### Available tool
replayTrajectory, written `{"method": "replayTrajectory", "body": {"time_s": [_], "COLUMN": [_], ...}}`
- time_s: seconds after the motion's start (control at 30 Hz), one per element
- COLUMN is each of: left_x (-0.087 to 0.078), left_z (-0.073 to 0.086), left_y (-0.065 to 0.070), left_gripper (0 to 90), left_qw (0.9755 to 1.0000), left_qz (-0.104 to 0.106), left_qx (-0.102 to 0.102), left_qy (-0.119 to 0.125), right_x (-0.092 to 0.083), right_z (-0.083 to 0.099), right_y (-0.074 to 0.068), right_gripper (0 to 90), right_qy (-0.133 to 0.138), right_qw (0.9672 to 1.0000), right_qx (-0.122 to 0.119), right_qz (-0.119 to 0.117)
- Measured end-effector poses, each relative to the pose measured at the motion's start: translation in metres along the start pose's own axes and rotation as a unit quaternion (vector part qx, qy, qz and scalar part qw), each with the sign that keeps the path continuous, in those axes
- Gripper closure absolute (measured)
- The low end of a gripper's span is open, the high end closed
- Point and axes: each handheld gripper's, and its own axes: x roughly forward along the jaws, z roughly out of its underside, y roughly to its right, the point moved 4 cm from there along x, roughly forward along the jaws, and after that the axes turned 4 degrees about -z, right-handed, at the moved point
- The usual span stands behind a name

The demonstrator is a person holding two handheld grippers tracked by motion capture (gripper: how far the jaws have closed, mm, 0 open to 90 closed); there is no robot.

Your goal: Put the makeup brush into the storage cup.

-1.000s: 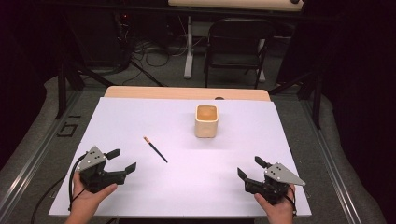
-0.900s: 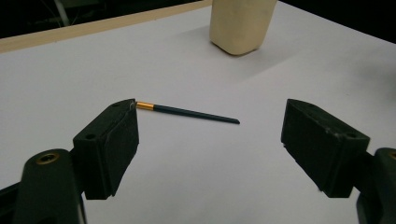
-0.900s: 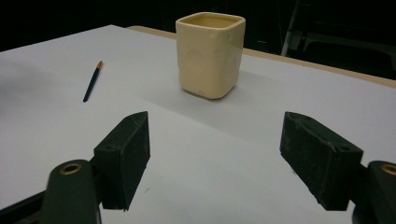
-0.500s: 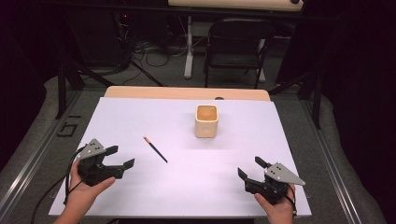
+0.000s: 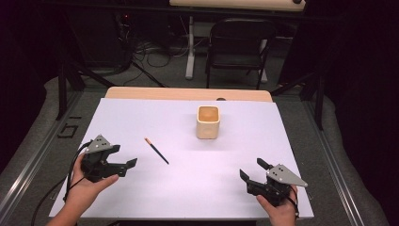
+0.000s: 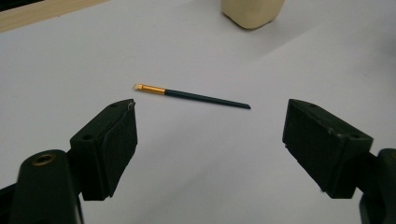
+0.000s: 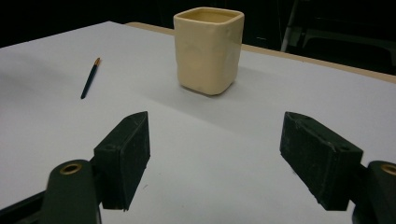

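The paintbrush (image 5: 156, 151) lay flat on the white surface (image 5: 141, 117), just ahead of the left hand-held gripper (image 5: 126, 166), which was much the nearer and gaped, released. Its long axis ran crosswise between those jaws, gold ferrule left. The right hand-held gripper (image 5: 251, 170) sat released and empty. The bristles were probably pale, too small to tell.

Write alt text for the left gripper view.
A thin dark paintbrush with a gold ferrule lies flat on a white table, just beyond the open left gripper. The base of a cream cup stands farther back.
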Motion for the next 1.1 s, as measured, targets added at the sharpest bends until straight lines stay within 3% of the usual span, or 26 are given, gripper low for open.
{"method": "replayTrajectory", "body": {"time_s": [0.17, 0.5, 0.83, 1.1], "left_x": [0.0, -0.001, 0.003, 0.008], "left_z": [-0.002, -0.006, -0.011, -0.013], "left_y": [-0.004, -0.009, -0.017, -0.022], "left_gripper": [18.9, 19.8, 21.0, 21.6], "left_qw": [0.9997, 0.9984, 0.9948, 0.9921], "left_qz": [0.002, -0.007, -0.009, -0.017], "left_qx": [-0.013, -0.015, -0.034, -0.037], "left_qy": [-0.02, -0.055, -0.096, -0.119], "right_x": [0.001, 0.001, 0.001, 0.001], "right_z": [0.0, 0.001, 0.002, 0.002], "right_y": [0.0, 0.0, 0.001, 0.001], "right_gripper": [24.4, 24.4, 24.4, 24.4], "right_qy": [0.001, 0.001, -0.007, -0.005], "right_qw": [1.0, 1.0, 1.0, 1.0], "right_qx": [0.001, 0.001, 0.005, 0.007], "right_qz": [0.0, 0.001, -0.001, 0.0]}}
